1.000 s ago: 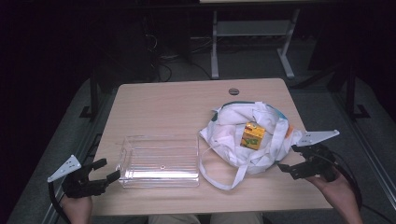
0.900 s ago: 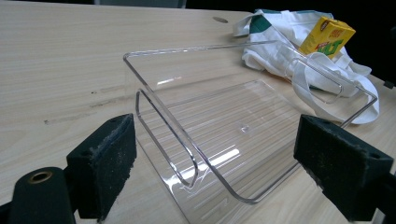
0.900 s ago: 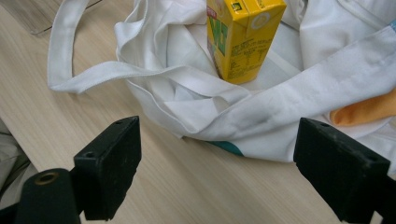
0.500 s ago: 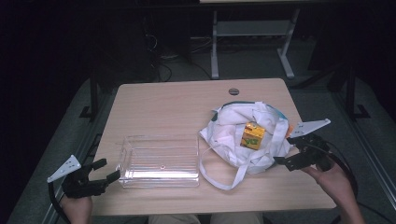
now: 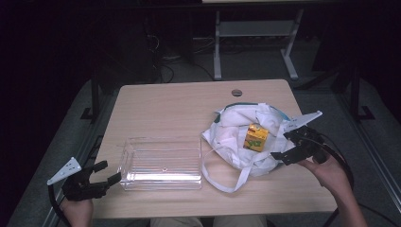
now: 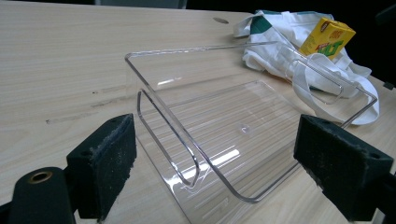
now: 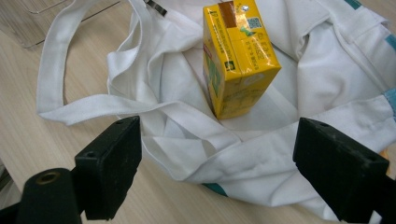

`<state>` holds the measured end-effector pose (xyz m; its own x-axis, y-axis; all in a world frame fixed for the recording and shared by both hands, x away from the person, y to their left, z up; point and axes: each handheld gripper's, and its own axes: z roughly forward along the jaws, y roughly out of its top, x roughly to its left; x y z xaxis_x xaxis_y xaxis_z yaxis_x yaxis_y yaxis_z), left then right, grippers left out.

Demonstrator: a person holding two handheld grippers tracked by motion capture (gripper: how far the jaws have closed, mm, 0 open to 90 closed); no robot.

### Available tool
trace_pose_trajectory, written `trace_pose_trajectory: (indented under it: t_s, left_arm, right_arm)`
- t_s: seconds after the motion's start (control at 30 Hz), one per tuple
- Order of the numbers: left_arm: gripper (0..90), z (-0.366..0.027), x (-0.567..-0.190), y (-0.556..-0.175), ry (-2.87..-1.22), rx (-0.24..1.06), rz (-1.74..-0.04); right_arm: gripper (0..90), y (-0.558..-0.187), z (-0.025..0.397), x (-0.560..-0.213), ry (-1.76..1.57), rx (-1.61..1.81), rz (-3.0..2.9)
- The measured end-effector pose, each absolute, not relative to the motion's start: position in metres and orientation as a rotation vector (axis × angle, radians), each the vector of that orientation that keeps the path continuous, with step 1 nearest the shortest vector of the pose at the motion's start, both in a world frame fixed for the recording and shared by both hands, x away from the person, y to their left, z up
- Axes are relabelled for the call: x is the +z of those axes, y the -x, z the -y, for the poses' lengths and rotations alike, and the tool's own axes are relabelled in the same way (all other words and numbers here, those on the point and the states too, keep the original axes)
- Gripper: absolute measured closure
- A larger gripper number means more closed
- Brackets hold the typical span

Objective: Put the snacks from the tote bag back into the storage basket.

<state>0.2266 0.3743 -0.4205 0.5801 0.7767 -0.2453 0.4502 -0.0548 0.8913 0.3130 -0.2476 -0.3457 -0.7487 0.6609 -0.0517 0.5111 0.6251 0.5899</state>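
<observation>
A yellow drink carton [image 5: 256, 137] [image 7: 238, 56] [image 6: 327, 37] stands upright on a crumpled white cloth bag [image 5: 236, 137] [image 7: 317, 84] at the table's right. My right gripper [image 5: 286, 144] [image 7: 215, 163] hovers open just right of the bag, jaws aimed at the carton, nothing between them. A clear plastic tray [image 5: 161, 163] [image 6: 224, 135] lies empty at the front left. My left gripper [image 5: 108, 172] [image 6: 215, 158] is open at the tray's left end, off the table's front-left corner, not touching it.
The wooden table [image 5: 175, 109] has a round cable hole [image 5: 237, 92] near its back edge. The bag's long white strap [image 5: 227, 182] loops toward the front edge beside the tray. Metal desk legs [image 5: 255, 42] and cables stand on the dark floor behind.
My right gripper has moved left and up, from off the table's right edge to the bag beside the carton. The left gripper has stayed put.
</observation>
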Motion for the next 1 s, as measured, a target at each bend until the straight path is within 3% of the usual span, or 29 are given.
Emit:
trace_pose_trajectory:
  t_s: [1.0]
  left_arm:
    - [12.8,-0.374,-0.42,-0.227,-1.69,0.368,-1.019]
  right_arm:
    - [14.7,-0.355,0.216,-0.345,-0.882,0.75,-2.672]
